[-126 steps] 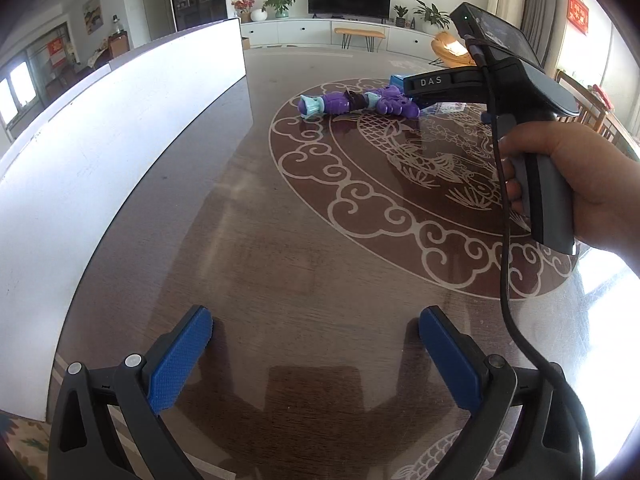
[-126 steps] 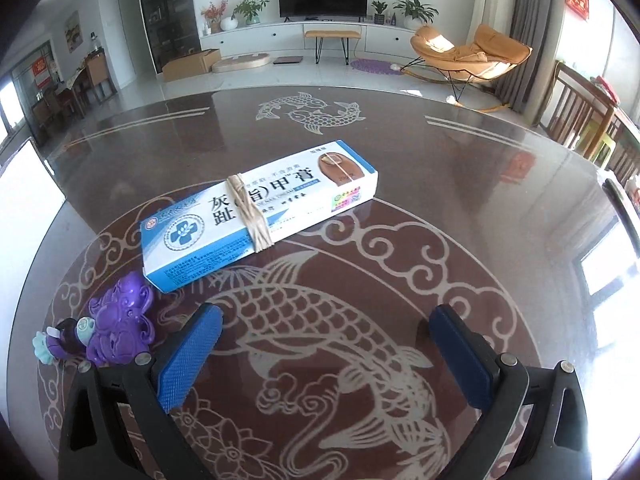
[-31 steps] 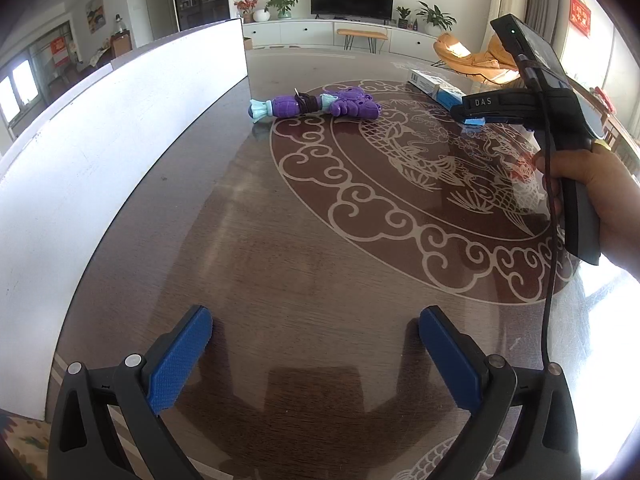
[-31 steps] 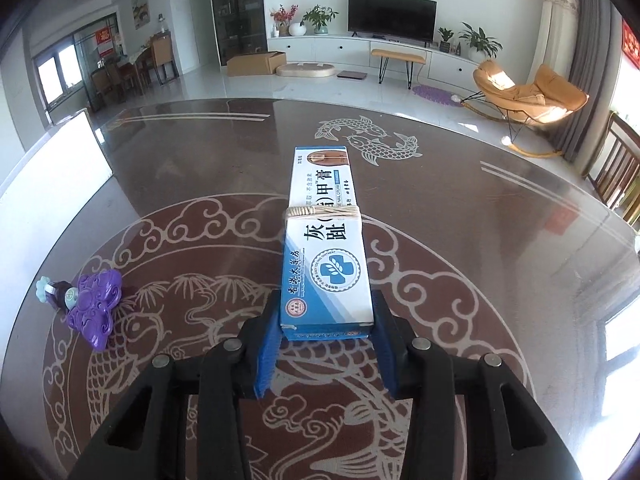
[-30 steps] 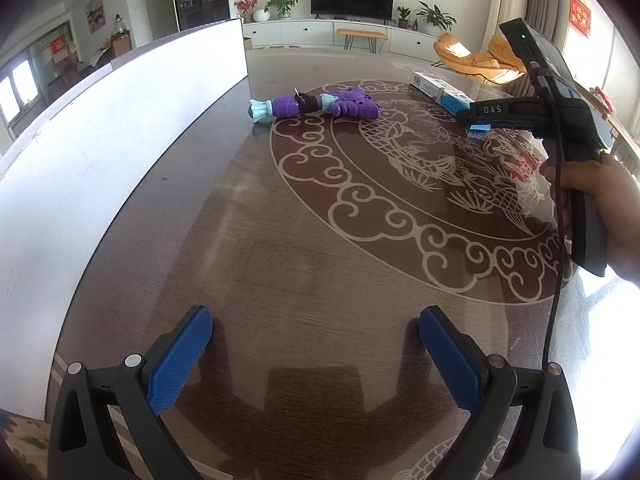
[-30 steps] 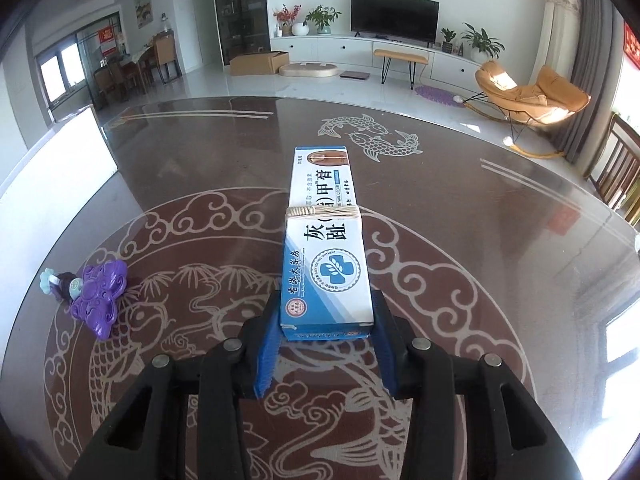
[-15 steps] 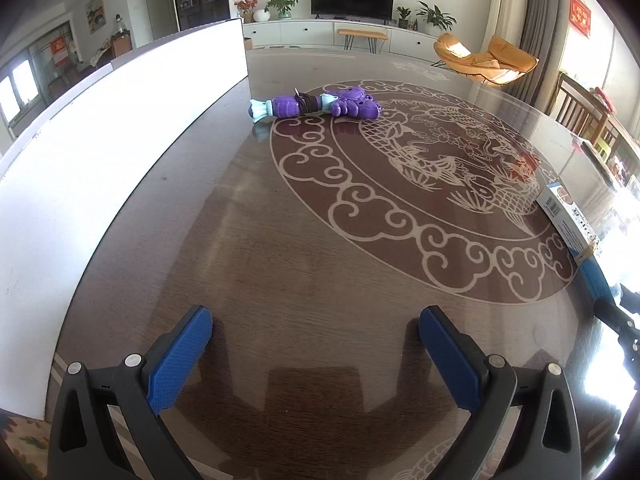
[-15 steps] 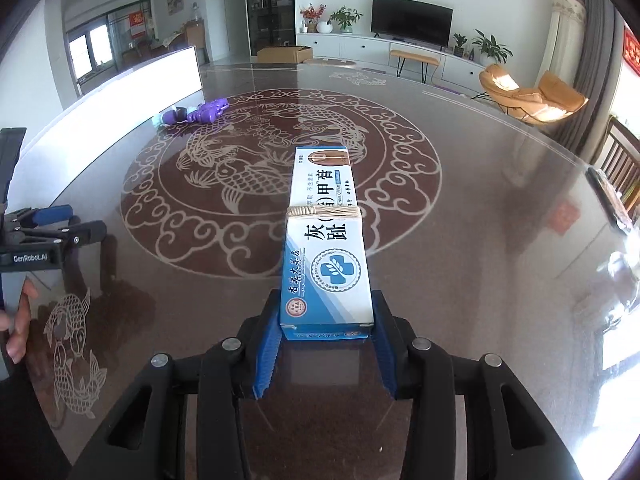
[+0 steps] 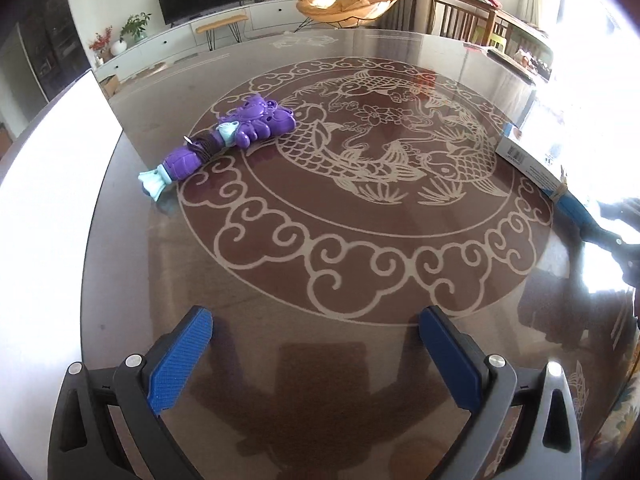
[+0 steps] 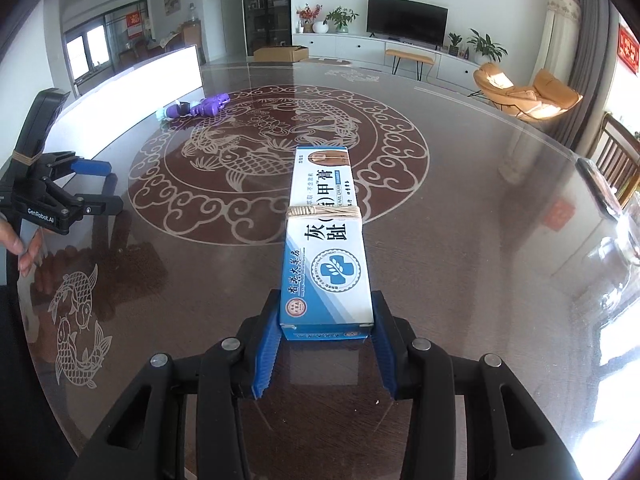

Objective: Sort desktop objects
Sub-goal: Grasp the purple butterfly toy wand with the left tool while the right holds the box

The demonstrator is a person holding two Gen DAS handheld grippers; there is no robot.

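My right gripper (image 10: 325,354) is shut on the near end of a blue and white ointment box (image 10: 326,236) bound with rubber bands, holding it level just above the table; the box also shows at the right edge of the left wrist view (image 9: 528,160). A purple toy with pale blue ends (image 9: 230,136) lies on the table's far left, beside the white board; it also shows in the right wrist view (image 10: 196,108). My left gripper (image 9: 316,360) is open and empty over the near table, well short of the toy; it also shows in the right wrist view (image 10: 102,186).
The round dark glass table (image 9: 360,280) has a koi pattern. A tall white board (image 9: 48,208) stands along its left side. Chairs (image 9: 468,12) stand beyond the far right edge. A dark flat object (image 10: 600,188) lies near the table's right rim.
The right gripper has carried the box from the far middle back to the table's right side. The left gripper has turned right, so the toy now sits further left and nearer.
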